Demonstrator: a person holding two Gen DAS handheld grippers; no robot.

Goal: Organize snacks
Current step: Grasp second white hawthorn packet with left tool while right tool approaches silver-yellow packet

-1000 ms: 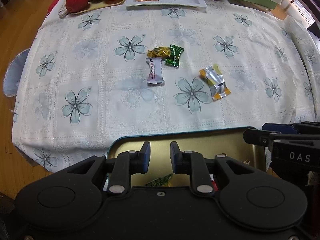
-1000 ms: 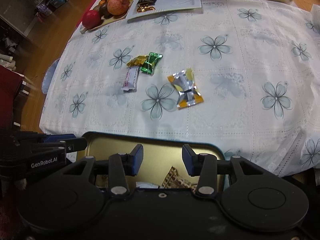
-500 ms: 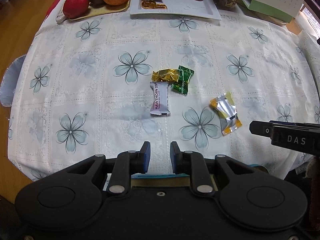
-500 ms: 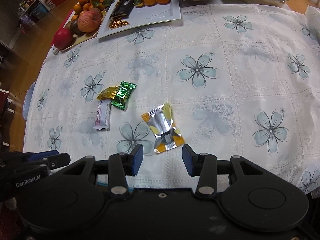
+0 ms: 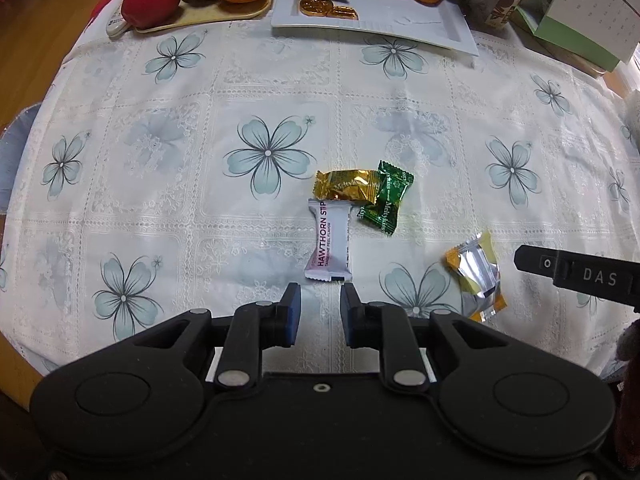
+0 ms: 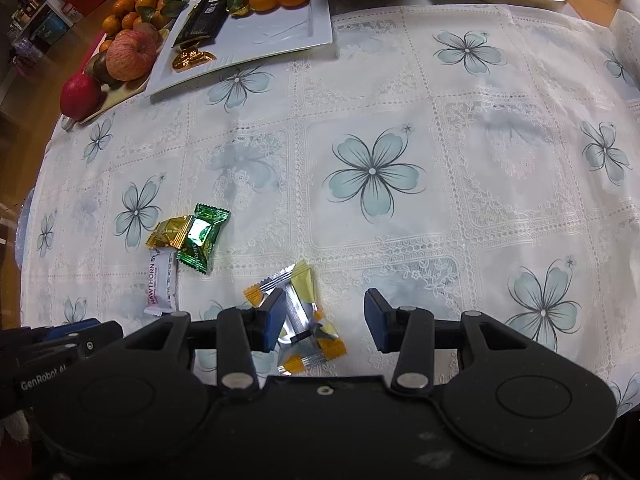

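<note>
We see four wrapped snacks lying on the flowered white tablecloth (image 5: 168, 184): a white hawthorn strip packet (image 5: 330, 241), a gold candy (image 5: 346, 186) touching its far end, a green candy (image 5: 386, 203) overlapping the gold one's right end, and, well apart to the right, a silver-and-yellow packet (image 5: 476, 276). The left gripper (image 5: 320, 310) hangs above the cloth just short of the near end of the hawthorn strip packet, its jaws set to a narrow gap with nothing between them. In the right wrist view, the right gripper (image 6: 326, 318) stands over the silver-and-yellow packet (image 6: 298, 320), jaws moderately wide; the packet lies near the left blue pad, and we cannot tell whether that pad touches it. At the far edge of the table sit a white rectangular plate (image 6: 280, 36) with gold coins, a dark bar and mandarins, and beside it a fruit tray (image 5: 208, 20) with apples.
</note>
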